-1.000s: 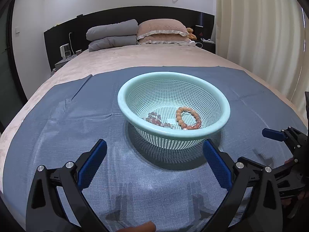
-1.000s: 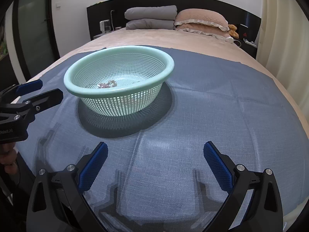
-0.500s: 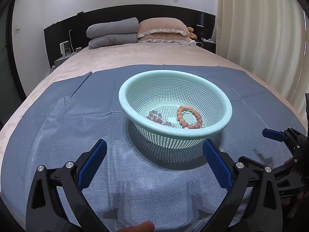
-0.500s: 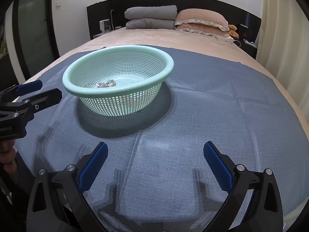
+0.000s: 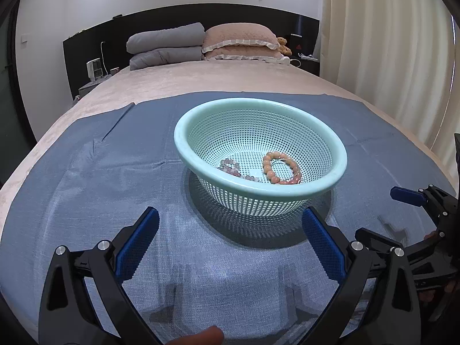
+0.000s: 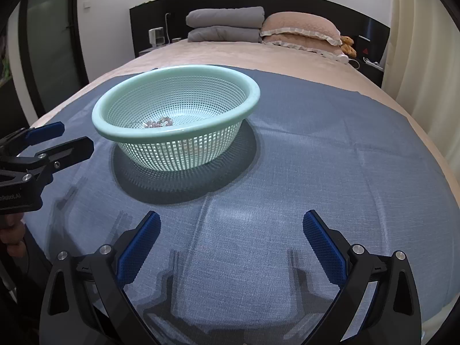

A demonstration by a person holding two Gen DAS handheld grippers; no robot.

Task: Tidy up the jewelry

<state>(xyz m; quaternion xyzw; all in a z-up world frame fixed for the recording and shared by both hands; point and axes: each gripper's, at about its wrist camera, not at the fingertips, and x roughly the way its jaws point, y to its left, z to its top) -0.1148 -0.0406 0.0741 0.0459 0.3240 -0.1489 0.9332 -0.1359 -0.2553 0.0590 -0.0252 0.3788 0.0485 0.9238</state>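
Note:
A mint-green perforated basket [image 5: 339, 169] [image 6: 250, 97] stands on a blue-grey cloth [image 5: 95, 189] [image 6: 330, 149] spread over a bed. Inside it lie an orange bead bracelet [image 5: 280, 168] and a string of pale purple-grey beads [image 5: 231, 166] [image 6: 159, 122]. My left gripper [image 5: 230, 224] is open and empty, hovering over the cloth just short of the basket's near side. My right gripper [image 6: 231, 227] is open and empty too, over bare cloth to the right of the basket. Each gripper shows in the other's view, the right gripper [image 5: 414, 201] and the left gripper [image 6: 57, 141].
Grey folded bedding [image 5: 166, 46] and a pink pillow [image 5: 241, 40] lie at the head of the bed against a black headboard [image 6: 316, 3]. A cream curtain [image 5: 388, 43] hangs on the right. The bed's edge curves off to the left [image 5: 31, 161].
The left wrist view has shifted slightly, so the basket sits a little to the right and higher in it. Both grippers stay open; the jewelry has not moved.

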